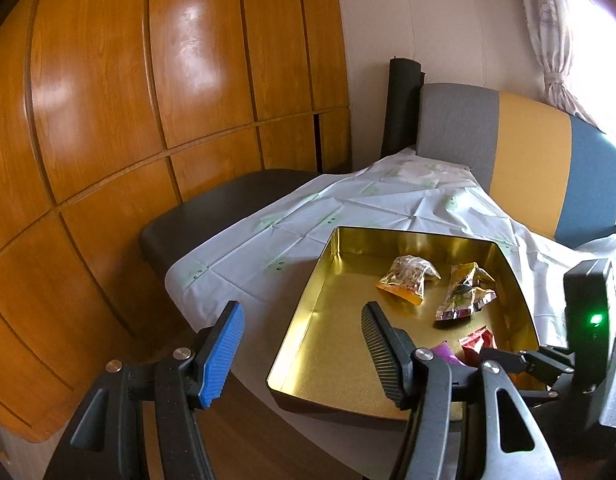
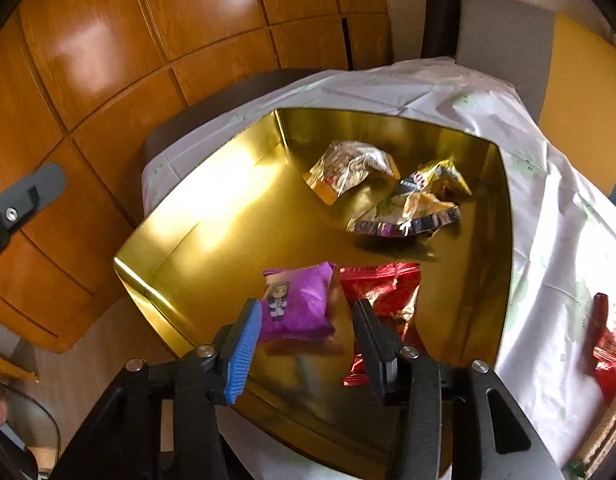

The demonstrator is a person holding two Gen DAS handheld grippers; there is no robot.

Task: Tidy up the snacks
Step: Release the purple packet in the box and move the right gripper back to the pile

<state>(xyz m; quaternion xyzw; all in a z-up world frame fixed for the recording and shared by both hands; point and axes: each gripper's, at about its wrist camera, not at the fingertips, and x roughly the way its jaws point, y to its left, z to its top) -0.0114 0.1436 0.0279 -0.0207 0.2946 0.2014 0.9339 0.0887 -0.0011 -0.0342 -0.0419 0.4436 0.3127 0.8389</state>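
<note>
Four snack packets inside gold tin [image 2: 212, 216], another red one outside on white cloth [image 2: 547, 208].

Seen only from right wrist: purple packet [image 2: 298, 300] whole, between right gripper [image 2: 304, 344] fingers, blurred, pads apparently clear of it, jaws fairly narrow; red foil packet [image 2: 387, 292] beside it; stray red packet [image 2: 605, 344] near cloth's edge. From left wrist: left gripper [image 1: 300, 354] wide, empty, straddling tin's near-left wall. Crinkled clear-and-orange packet [image 2: 349, 168] and yellow packet [image 2: 415, 204] toward far right; left half of glossy floor bare.

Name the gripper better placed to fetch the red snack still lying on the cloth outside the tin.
Right. The red snack lies on the cloth beside the right gripper, whose jaws stand open over the gold tin. The left gripper hangs at the tin's far side.
</note>
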